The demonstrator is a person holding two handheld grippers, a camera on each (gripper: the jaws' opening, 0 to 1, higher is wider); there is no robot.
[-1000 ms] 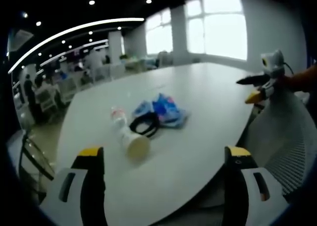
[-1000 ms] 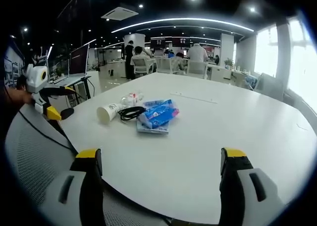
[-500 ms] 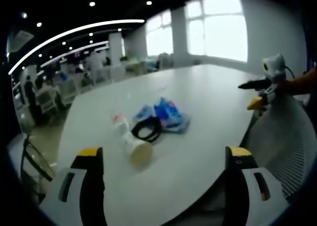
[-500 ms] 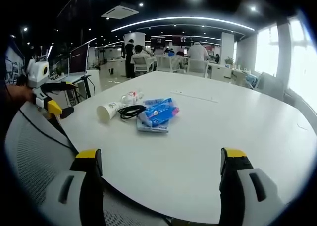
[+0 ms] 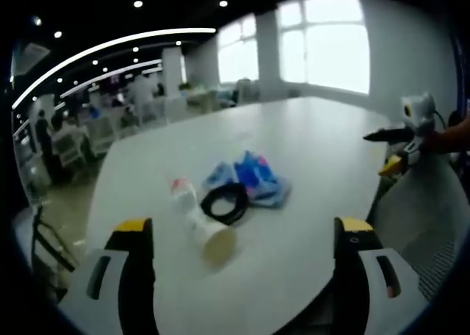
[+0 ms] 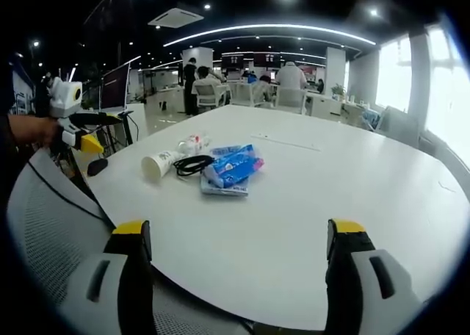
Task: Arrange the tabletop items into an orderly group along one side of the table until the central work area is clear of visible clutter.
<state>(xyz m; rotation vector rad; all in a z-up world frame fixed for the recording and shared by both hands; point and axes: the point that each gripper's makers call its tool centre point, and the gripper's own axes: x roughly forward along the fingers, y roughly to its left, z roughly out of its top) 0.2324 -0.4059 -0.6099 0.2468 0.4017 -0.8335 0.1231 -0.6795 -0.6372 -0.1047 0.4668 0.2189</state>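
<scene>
While both grippers are hovering off the white table's (image 6: 352, 203) near edge, the left gripper (image 5: 242, 239) and right gripper (image 6: 239, 239) are holding their jaws spread wide, empty. Farther in, a paper cup (image 5: 213, 239) is lying tipped, touching a black cable coil (image 5: 225, 203); blue packets (image 5: 253, 179) are lying just beyond.
</scene>
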